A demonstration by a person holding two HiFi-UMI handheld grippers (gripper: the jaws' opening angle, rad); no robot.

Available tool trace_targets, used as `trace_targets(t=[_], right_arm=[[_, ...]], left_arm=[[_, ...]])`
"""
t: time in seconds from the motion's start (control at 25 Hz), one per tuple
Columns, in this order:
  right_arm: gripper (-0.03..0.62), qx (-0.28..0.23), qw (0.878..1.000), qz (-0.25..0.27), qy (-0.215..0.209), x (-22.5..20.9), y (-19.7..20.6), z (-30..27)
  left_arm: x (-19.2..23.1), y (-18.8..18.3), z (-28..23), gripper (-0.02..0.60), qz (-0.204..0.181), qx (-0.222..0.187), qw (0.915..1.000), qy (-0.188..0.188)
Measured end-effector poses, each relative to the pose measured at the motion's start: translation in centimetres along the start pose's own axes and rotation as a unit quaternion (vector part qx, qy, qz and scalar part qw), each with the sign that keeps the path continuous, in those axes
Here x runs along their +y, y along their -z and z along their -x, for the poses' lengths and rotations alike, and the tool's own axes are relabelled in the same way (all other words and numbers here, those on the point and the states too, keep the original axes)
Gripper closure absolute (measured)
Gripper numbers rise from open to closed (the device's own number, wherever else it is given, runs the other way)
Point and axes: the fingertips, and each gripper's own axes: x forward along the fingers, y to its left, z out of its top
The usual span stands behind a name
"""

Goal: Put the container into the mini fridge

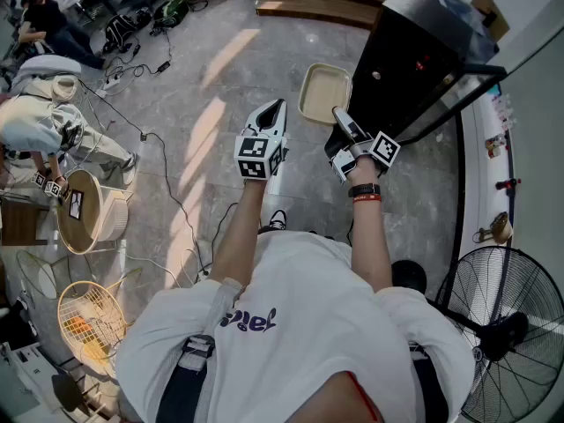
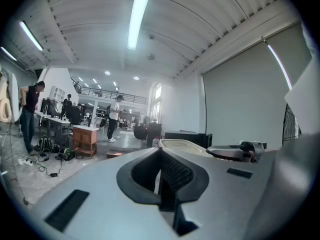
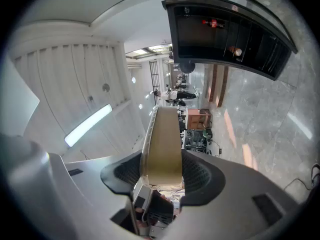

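A shallow beige container (image 1: 322, 92) hangs in the air in front of me, gripped at its near edge by my right gripper (image 1: 340, 115). In the right gripper view the container (image 3: 161, 143) stands edge-on between the dark pads (image 3: 200, 176), which press on both its sides. The black mini fridge (image 1: 412, 58) stands just right of the container; it also shows as a dark glass-fronted box (image 3: 225, 31) at the top of that view. My left gripper (image 1: 274, 107) is held beside the right one, left of the container, its jaws together on nothing (image 2: 161, 176).
A large floor fan (image 1: 511, 342) stands at the lower right. Cables (image 1: 167, 183) trail over the grey stone floor on the left, near a round wooden table (image 1: 81, 214) and a wire basket (image 1: 88, 320). People (image 1: 44, 20) sit at the far left.
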Motion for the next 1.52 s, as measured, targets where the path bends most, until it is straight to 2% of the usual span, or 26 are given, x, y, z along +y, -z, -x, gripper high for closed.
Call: trace_targets(t=[0.28, 0.56, 0.76, 0.96, 1.16, 1.36, 1.52], right_arm=[[0.352, -0.005, 1.0, -0.006, 0.005, 0.2, 0.2, 0.5], [0.352, -0.03, 0.999, -0.019, -0.004, -1.4, -1.1, 5.9], [0.352, -0.043, 0.999, -0.023, -0.004, -1.9, -2.4, 7.4], [0.352, -0.085, 0.996, -0.03, -0.001, -3.5, -5.8, 9.4], [0.352, -0.126, 0.992, -0.029, 0.002, -4.3, -9.0, 9.1], [0.352, -0.168, 0.985, -0.03, 0.009, -6.1, -14.2, 8.4], [0.352, -0.176, 0.984, -0.01, 0.009, -6.4, -17.4, 6.4]], left_arm=[[-0.5, -0.7, -0.1, 0.561, 0.006, 0.002, 1.0, 0.008], [-5.5, 2.2, 0.4, 0.561, -0.002, 0.01, 0.9996, 0.028], [-6.8, 2.8, -1.3, 0.561, 0.007, 0.008, 0.9993, 0.037], [-8.9, 4.1, -5.0, 0.561, 0.004, 0.015, 0.9972, 0.073], [-9.2, 4.6, -9.5, 0.561, 0.002, 0.022, 0.9937, 0.11], [-10.6, 5.0, -16.2, 0.561, -0.004, 0.031, 0.9875, 0.154], [-10.9, 4.6, -21.1, 0.561, 0.004, 0.032, 0.9821, 0.186]])
